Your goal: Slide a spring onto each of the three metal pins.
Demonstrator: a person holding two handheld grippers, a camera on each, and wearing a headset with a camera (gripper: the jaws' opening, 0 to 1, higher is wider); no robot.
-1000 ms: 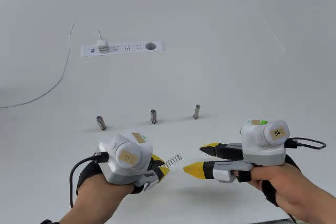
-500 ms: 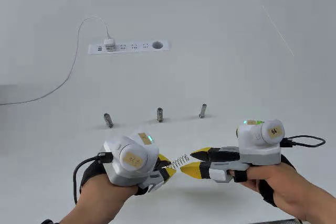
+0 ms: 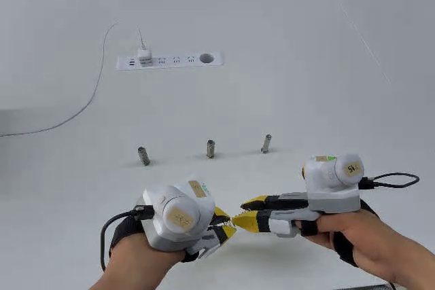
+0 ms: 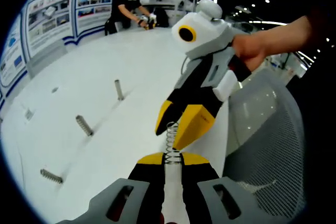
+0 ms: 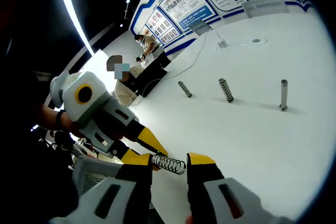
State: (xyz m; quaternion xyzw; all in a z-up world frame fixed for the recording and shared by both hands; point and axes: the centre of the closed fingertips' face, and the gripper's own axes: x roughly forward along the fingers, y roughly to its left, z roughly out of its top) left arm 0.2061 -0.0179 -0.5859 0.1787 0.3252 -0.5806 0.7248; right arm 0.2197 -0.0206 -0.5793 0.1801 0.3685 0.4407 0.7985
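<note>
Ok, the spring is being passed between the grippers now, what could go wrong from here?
The left gripper pinches the spring by one end only, and the right gripper has its jaws open around the free end; a release before they close would likely drop it.
The spring is thin, so a hard or off-centre clamp might bend it or flick it away.
The bare pin stands beside the middle pin, which carries a spring; a wide approach could knock it.

Left gripper [image 3: 226, 227] clamps a spring [image 4: 169, 139]; right gripper [image 3: 247, 212] meets it tip to tip, jaws parted.
</note>
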